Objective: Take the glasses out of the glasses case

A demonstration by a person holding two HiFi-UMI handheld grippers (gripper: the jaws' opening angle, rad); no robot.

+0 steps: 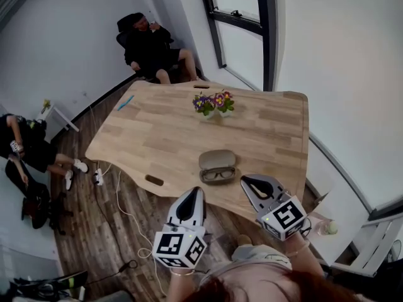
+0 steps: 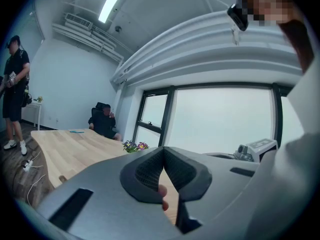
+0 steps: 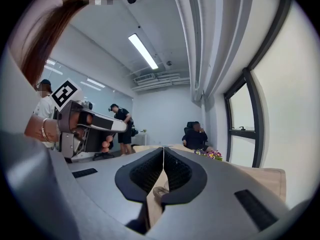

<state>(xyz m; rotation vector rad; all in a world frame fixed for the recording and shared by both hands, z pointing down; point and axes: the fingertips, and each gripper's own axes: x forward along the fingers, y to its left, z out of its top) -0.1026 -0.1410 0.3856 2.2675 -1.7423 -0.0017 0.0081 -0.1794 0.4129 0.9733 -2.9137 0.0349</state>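
An open grey-brown glasses case (image 1: 217,166) lies near the front edge of the wooden table (image 1: 164,131), with dark-framed glasses (image 1: 218,174) resting in its nearer half. My left gripper (image 1: 191,197) is held off the table's front edge, below and left of the case, jaws shut and empty. To the case's lower right, my right gripper (image 1: 252,182) hangs at the table edge, also shut with nothing in it. In the left gripper view the jaws (image 2: 163,156) meet at the tips; in the right gripper view the jaws (image 3: 163,156) meet too.
A small pot of purple and yellow flowers (image 1: 214,102) stands at the table's far middle, and a blue pen (image 1: 124,102) lies at its far left. One person sits in a chair (image 1: 151,46) beyond the table; another (image 1: 28,146) is at the left. Cables (image 1: 119,200) trail on the floor.
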